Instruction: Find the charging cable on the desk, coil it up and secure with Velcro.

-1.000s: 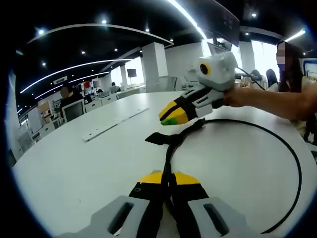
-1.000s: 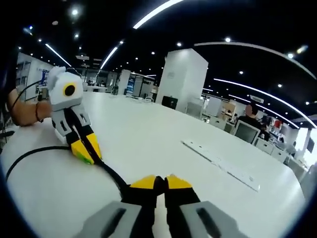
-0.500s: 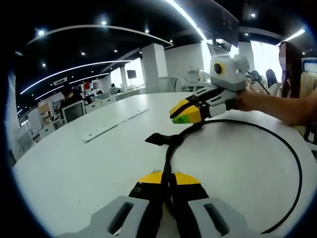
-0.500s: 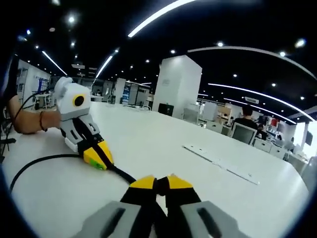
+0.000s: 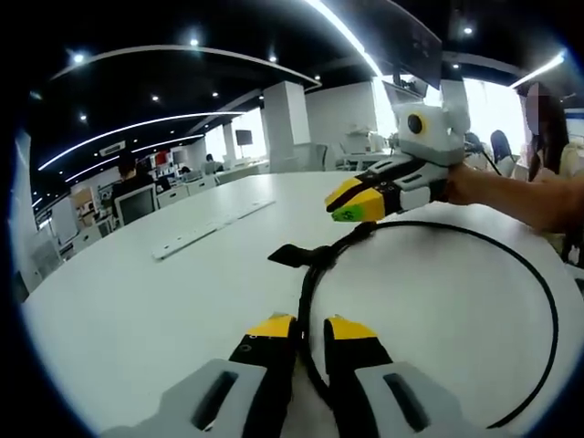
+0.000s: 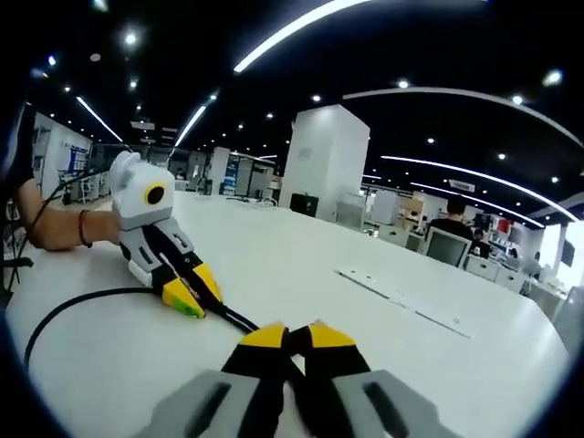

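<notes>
A black charging cable [image 5: 550,301] lies in a wide loop on the white table [image 5: 128,310]. One end carries a black Velcro strap [image 5: 290,255] lying flat. My left gripper [image 5: 311,328] is open low over the table, and the cable runs between its yellow tips without being pinched. My right gripper [image 5: 345,204] hovers shut just above the cable beyond the strap, with nothing in it. In the right gripper view my right gripper [image 6: 297,336] is shut at the bottom. The left gripper [image 6: 194,294] sits ahead to the left over the cable [image 6: 82,301].
A long white strip [image 5: 205,228] lies flat on the table to the left, also seen as the strip [image 6: 401,301]. A person's forearm [image 5: 520,196] reaches in behind the right gripper. Office desks, monitors and seated people stand beyond the table edge.
My left gripper's jaws have parted and let go of the cable. The right gripper has drifted away from the strap along the cable, still shut. The cable has stayed put.
</notes>
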The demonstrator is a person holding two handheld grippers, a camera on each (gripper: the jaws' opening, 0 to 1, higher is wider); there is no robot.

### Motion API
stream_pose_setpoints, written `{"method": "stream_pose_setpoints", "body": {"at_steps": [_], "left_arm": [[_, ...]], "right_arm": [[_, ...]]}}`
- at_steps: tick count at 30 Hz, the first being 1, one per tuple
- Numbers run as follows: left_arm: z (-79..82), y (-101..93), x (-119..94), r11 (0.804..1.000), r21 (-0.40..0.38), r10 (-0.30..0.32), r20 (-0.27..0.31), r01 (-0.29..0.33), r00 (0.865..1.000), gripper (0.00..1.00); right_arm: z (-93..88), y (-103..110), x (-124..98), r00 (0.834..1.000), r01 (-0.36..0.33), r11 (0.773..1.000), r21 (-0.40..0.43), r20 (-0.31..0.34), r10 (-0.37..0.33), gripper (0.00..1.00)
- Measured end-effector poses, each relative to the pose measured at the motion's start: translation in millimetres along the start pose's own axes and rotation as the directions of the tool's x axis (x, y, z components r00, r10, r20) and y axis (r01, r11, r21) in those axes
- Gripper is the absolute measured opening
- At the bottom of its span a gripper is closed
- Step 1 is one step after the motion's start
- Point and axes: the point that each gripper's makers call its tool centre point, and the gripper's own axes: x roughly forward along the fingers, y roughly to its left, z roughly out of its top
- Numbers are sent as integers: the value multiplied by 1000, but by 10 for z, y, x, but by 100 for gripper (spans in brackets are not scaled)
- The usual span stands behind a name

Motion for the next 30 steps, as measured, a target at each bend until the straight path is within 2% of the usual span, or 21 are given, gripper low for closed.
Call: {"method": "stream_pose_setpoints", "body": {"at_steps": [5,11,23,30], "left_arm": [[27,20,-20,1000,-6,7,13,-7,1000,21],[138,64,-114,999,-34,17,56,-15,998,22],[308,86,-250,997,-71,24,130,-15,991,28],[358,69,-328,997,-71,25,153,-14,988,31]], "right_arm": [[16,6,-24,1000,0,1000,-1,1,0,9],[37,31,-54,1000,-2,1000,-3,3,2,11],[68,158,-109,1000,-20,1000,-5,14,20,24],[112,231,-191,999,-18,1000,4,34,18,30]]}}
